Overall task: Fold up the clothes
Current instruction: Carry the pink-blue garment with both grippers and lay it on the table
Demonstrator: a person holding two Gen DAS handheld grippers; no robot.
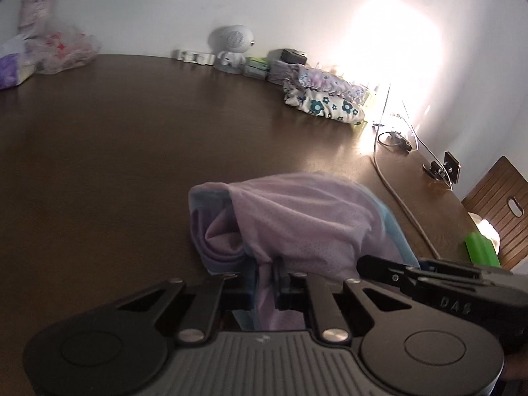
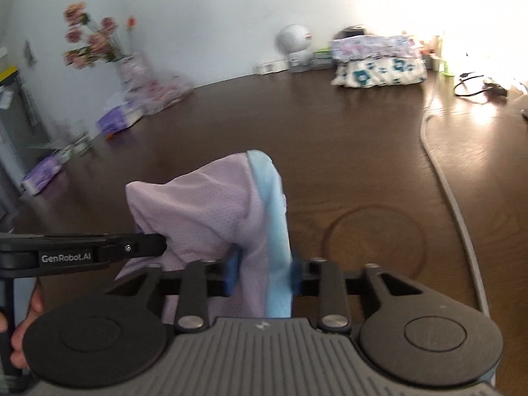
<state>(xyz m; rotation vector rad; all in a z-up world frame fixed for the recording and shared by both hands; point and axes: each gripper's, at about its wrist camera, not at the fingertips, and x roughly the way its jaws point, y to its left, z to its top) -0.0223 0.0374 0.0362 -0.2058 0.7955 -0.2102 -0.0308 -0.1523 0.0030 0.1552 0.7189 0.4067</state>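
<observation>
Lilac mesh fabric with a pale blue band, the garment (image 1: 297, 217), sits bunched on the dark brown wooden worktop (image 1: 132, 132) directly ahead of both tools. I see my left hand-held gripper (image 1: 264, 292) closed on a fold of this garment, cloth pinched between its pads. My right hand-held gripper (image 2: 262, 275) likewise clamps the garment, its blue pads pressed against the lilac cloth and the blue band. The two tools stand close together, each visible in the other's view. A stack of folded floral clothes (image 1: 325, 94) lies at the far edge beside a round white speaker (image 1: 231, 38). A grey cable (image 2: 452, 198) runs across the worktop to the right.
</observation>
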